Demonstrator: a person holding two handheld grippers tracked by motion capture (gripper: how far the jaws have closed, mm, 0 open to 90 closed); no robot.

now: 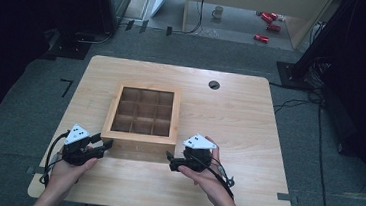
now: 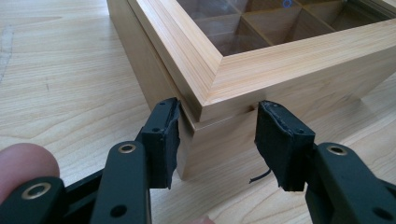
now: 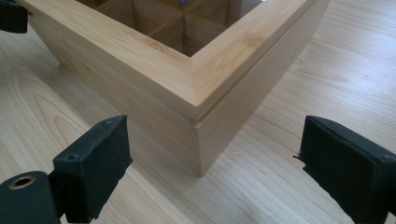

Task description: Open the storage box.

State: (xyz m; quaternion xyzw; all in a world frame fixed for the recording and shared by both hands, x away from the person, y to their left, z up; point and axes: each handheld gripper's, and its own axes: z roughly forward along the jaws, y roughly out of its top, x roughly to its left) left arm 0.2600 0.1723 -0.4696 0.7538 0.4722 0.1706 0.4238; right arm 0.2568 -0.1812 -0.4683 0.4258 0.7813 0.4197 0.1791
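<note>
You are clamping the left gripper (image 2: 217,140) fingers on the wooden box (image 1: 142,115) corner, lid closed, while the right gripper (image 3: 219,163) fingers are standing open short of its corner

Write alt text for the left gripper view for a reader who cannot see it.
The left gripper has its two black fingers straddling a near corner of a wooden compartment box, at the seam under its glass-paned lid; the left pad sits against the side, the right one looks just off the front. The box stands on a light wooden table, and a fingertip shows at lower left.
</note>
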